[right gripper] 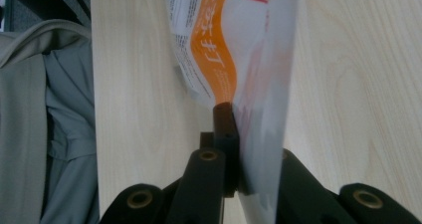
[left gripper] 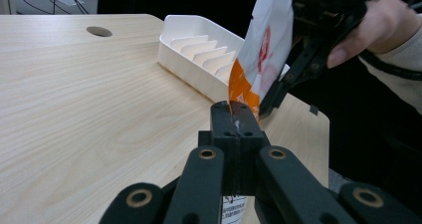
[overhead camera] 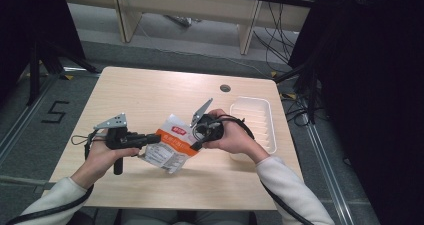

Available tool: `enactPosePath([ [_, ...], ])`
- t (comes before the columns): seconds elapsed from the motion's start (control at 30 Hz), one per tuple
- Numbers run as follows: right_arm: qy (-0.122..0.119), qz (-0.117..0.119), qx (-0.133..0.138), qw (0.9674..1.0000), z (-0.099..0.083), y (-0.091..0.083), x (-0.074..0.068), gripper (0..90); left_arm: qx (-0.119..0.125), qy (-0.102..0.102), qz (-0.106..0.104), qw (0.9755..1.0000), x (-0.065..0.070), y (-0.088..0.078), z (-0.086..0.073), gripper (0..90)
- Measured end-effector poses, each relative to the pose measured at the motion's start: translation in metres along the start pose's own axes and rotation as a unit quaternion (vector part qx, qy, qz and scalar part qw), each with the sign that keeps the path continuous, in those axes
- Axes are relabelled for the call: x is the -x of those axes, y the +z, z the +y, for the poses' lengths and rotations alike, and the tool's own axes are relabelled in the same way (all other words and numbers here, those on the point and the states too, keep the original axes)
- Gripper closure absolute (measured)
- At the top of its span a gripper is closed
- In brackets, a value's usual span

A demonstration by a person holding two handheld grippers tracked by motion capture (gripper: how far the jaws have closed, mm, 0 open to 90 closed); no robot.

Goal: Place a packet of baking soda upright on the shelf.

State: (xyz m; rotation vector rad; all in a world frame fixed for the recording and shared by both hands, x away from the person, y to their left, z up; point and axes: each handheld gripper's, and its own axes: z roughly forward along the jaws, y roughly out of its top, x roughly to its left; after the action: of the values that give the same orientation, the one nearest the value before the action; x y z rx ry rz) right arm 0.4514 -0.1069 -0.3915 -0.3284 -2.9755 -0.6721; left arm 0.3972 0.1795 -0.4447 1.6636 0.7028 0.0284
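Observation:
A white and orange plastic pouch (overhead camera: 169,146) hangs over the middle of the wooden table (overhead camera: 150,90), stretched between both grippers. My left gripper (overhead camera: 156,138) reaches in from the left, shut on the pouch's orange corner. In the left gripper view its jaws (left gripper: 234,120) pinch that orange edge, and the pouch (left gripper: 266,45) rises up to the right. My right gripper (overhead camera: 196,145) is shut on the opposite side of the pouch. In the right gripper view its jaws (right gripper: 230,115) clamp the pouch (right gripper: 224,50) edge-on, and the film hides the right-hand jaw.
A white ribbed tray (overhead camera: 270,116) lies at the table's right side, just behind the right hand; it shows as a white tray (left gripper: 191,62) in the left gripper view. A round cable hole (overhead camera: 225,88) sits near the far edge. Black curtains and cables surround the table.

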Motion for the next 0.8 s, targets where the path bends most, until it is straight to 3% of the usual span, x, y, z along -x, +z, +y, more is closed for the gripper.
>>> enactPosePath([
  [0.03, -0.008, -0.001, 0.001, 1.0000, 0.002, -0.001, 0.001, 90.0, 0.000, -0.005, 0.000, 1.0000, -0.001, 0.000, -0.001, 89.6],
  [0.1, 0.001, -0.002, -0.013, 0.9999, 0.006, -0.006, -0.001, 90.0, 0.001, -0.008, 0.002, 1.0000, -0.003, 0.000, -0.002, 89.6],
  [0.13, -0.009, -0.004, -0.013, 0.9999, 0.008, -0.008, 0.000, 90.0, 0.003, -0.010, 0.000, 0.9999, -0.004, 0.001, -0.003, 89.6],
  [0.2, -0.012, -0.010, -0.036, 0.9992, 0.014, -0.013, -0.001, 90.0, 0.004, -0.011, -0.001, 0.9999, -0.007, 0.003, -0.004, 89.5],
  [0.27, -0.024, -0.017, -0.037, 0.9989, 0.019, -0.016, 0.000, 90.0, 0.006, -0.014, 0.000, 0.9999, -0.010, 0.005, -0.006, 89.4],
  [0.33, -0.020, -0.019, -0.046, 0.9985, 0.021, -0.019, -0.001, 90.0, 0.007, -0.014, -0.003, 0.9999, -0.011, 0.006, -0.006, 89.3],
  [0.37, -0.023, -0.026, -0.060, 0.9976, 0.027, -0.024, -0.001, 90.0, 0.006, -0.011, 0.001, 0.9999, -0.010, 0.009, -0.007, 88.4],
  [0.47, -0.024, -0.031, -0.069, 0.9968, 0.031, -0.028, -0.001, 90.0, 0.005, -0.003, 0.009, 0.9999, -0.010, 0.010, -0.008, 84.7],
  [0.5, -0.051, -0.037, -0.068, 0.9957, 0.038, -0.034, 0.002, 90.0, 0.003, 0.008, 0.017, 0.9998, -0.009, 0.011, -0.007, 82.7],
  [0.53, -0.033, -0.045, -0.072, 0.9958, 0.041, -0.038, 0.000, 90.0, 0.009, 0.008, 0.016, 0.9998, -0.009, 0.011, -0.007, 81.1],
  [0.6, -0.049, -0.046, -0.072, 0.9952, 0.046, -0.044, 0.002, 90.0, 0.014, 0.012, 0.033, 0.9993, -0.008, 0.009, -0.006, 76.2],
  [0.63, -0.049, -0.046, -0.072, 0.9952, 0.046, -0.044, 0.002, 90.0, 0.014, 0.012, 0.033, 0.9993, -0.008, 0.009, -0.006, 73.6],
  [0.67, -0.038, -0.052, -0.077, 0.9950, 0.049, -0.047, -0.001, 90.0, 0.015, 0.012, 0.047, 0.9987, -0.007, 0.008, -0.006, 73.6],
  [0.7, -0.050, -0.059, -0.083, 0.9935, 0.055, -0.052, 0.000, 90.0, 0.018, 0.017, 0.053, 0.9983, -0.007, 0.007, -0.006, 64.8],
  [0.73, -0.052, -0.059, -0.083, 0.9935, 0.056, -0.055, -0.001, 90.0, 0.022, 0.018, 0.076, 0.9967, -0.007, 0.004, -0.006, 61.1],
  [0.77, -0.068, -0.062, -0.076, 0.9929, 0.058, -0.057, 0.001, 90.0, 0.022, 0.018, 0.076, 0.9967, -0.007, 0.004, -0.006, 59.7],
  [0.8, -0.069, -0.065, -0.079, 0.9924, 0.059, -0.061, 0.001, 90.0, 0.026, 0.020, 0.092, 0.9952, -0.006, -0.002, -0.008, 58.1],
])
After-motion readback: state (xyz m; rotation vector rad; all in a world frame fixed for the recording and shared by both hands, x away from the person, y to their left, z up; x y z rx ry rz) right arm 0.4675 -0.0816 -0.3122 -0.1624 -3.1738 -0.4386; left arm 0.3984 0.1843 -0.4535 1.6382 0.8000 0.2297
